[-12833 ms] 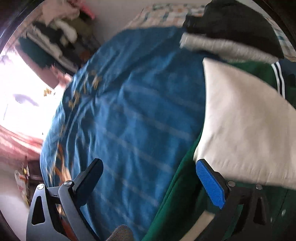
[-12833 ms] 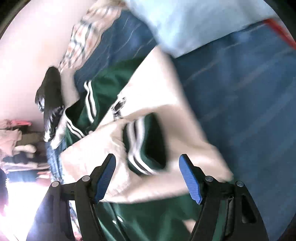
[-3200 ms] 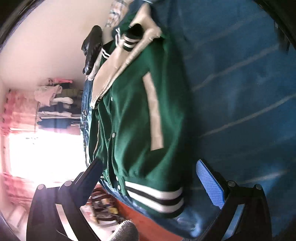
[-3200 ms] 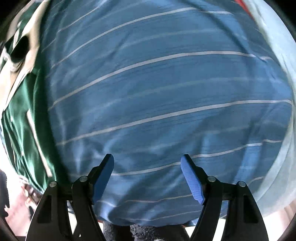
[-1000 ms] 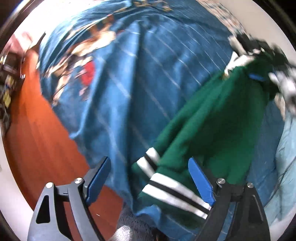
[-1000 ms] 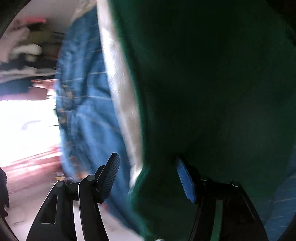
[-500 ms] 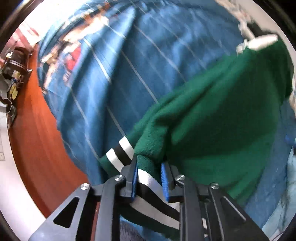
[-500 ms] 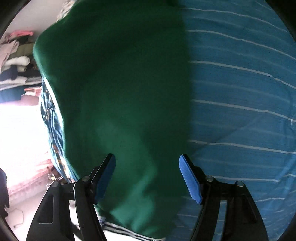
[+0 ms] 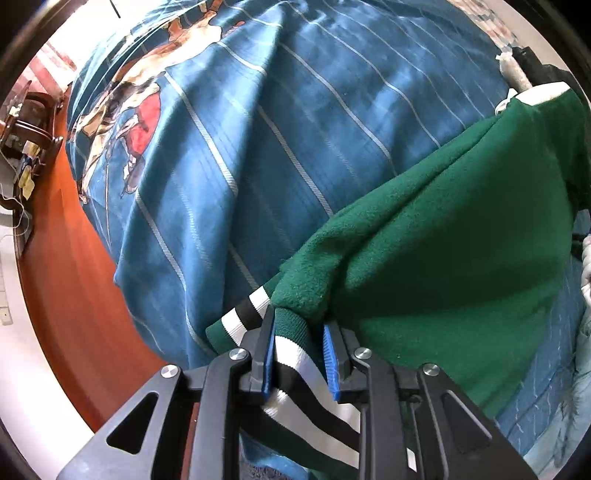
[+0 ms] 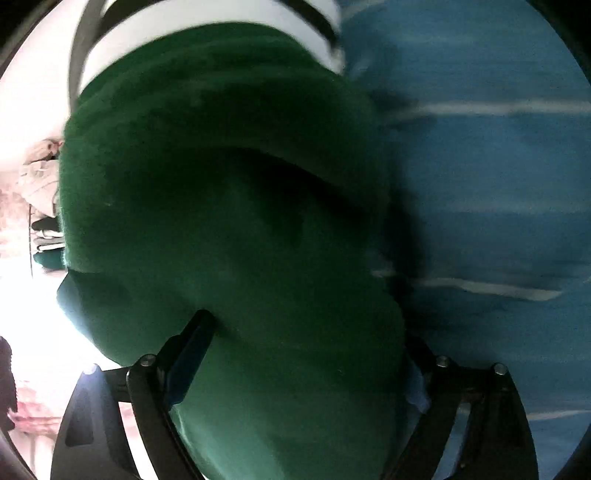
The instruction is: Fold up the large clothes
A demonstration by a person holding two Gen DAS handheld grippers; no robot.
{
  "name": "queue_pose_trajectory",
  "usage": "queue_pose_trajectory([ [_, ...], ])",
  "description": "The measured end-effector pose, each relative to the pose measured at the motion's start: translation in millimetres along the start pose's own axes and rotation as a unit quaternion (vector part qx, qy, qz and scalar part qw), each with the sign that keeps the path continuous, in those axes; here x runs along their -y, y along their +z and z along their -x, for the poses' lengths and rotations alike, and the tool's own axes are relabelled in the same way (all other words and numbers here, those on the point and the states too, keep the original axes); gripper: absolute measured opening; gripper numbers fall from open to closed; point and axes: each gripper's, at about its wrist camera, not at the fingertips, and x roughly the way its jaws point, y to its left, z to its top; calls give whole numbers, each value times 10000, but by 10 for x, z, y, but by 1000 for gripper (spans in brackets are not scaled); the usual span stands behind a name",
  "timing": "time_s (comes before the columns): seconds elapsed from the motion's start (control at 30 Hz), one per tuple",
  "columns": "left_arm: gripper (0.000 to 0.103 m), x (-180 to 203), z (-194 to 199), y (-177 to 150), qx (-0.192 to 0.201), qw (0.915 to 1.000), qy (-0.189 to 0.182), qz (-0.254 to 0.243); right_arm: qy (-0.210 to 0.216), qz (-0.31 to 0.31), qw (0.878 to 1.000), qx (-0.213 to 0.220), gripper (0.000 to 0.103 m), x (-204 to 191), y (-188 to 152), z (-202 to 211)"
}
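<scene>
A green varsity jacket with a black and white striped hem lies on a blue striped bedspread. My left gripper is shut on the jacket's striped hem at the bed's near edge. In the right wrist view the same green jacket fills the frame, bunched in thick folds between the wide-apart fingers of my right gripper. Its striped hem shows at the top. The fingertips are partly hidden by the cloth.
The bedspread hangs over the bed edge above an orange-brown wood floor. A dark wooden stand is at far left. Dark and grey clothes lie at the bed's far right corner. Hanging clothes show at left.
My left gripper stays shut on the striped hem it closed on half a second ago. My right gripper has moved into the jacket, which now bulges between its fingers.
</scene>
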Motion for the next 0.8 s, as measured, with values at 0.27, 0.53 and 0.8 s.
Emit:
queue_pose_trajectory([
  [0.27,19,36,5,750,-254,9951,-258,-922,537,-1389,9870,600,19,331,-871,1199],
  [0.53,27,333,-105,1733,-633,9641,-687,-2486,-45,-2929,9529,789,19,1319,-2748,2495],
  [0.8,92,163,272,2019,318,9812,-1107,-1547,-1358,-2635,9550,25,70,1840,-3264,2592],
])
